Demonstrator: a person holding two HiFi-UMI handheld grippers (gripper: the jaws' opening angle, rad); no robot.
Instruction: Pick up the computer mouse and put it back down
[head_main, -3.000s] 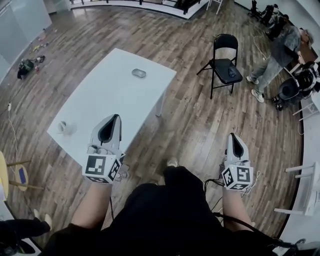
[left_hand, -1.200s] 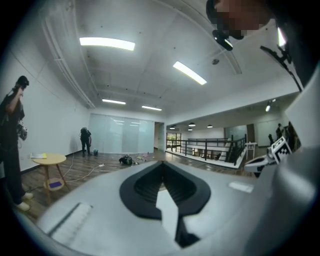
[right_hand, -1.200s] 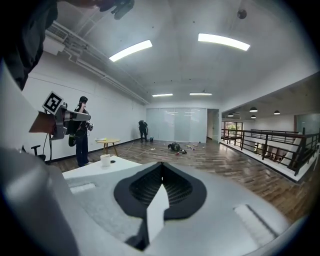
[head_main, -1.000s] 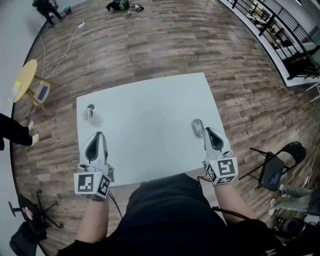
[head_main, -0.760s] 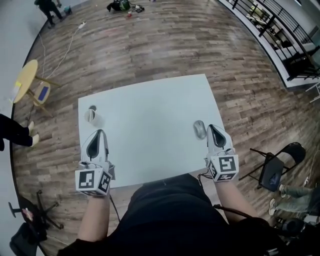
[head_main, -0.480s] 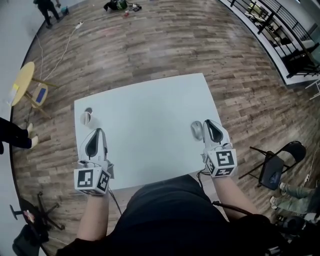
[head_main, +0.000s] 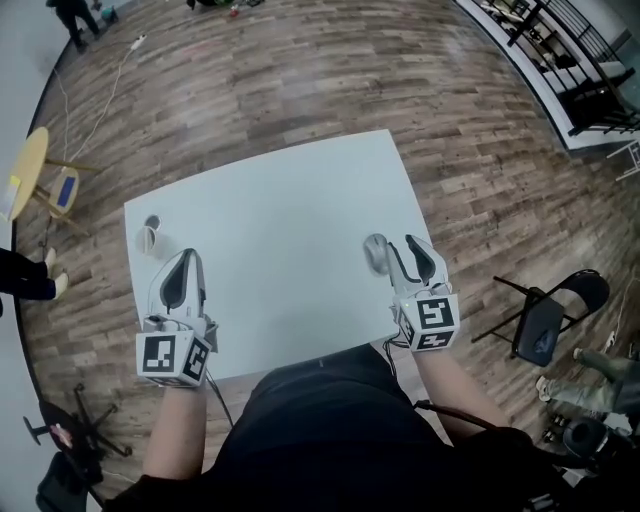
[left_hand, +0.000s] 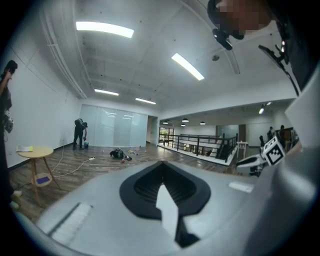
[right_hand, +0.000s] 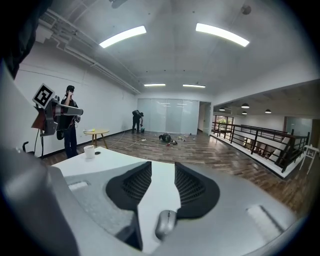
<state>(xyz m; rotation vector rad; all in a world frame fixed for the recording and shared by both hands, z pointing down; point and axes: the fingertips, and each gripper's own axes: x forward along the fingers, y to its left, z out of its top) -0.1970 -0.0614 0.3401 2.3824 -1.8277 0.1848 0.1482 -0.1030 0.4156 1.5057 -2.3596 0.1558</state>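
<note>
A grey computer mouse (head_main: 376, 252) lies on the white table (head_main: 270, 230) near its right edge. My right gripper (head_main: 404, 250) hovers just to the right of the mouse, and its jaws are opening. In the right gripper view the mouse (right_hand: 165, 223) lies low between the parted jaws of the right gripper (right_hand: 161, 167), and neither pad touches it. My left gripper (head_main: 178, 272) is shut and empty over the table's left front corner. In its own view the left gripper (left_hand: 161, 166) has its black pads meeting at the tips.
A white cup (head_main: 148, 238) stands near the table's left edge, also in the right gripper view as the cup (right_hand: 89, 151). A black folding chair (head_main: 545, 320) stands right of the table. A yellow round side table (head_main: 22, 170) stands at the far left. The floor is wood.
The right gripper's jaws have parted; they were shut half a second ago. Both grippers have shifted a little over the table, the right one lower and close beside the mouse.
</note>
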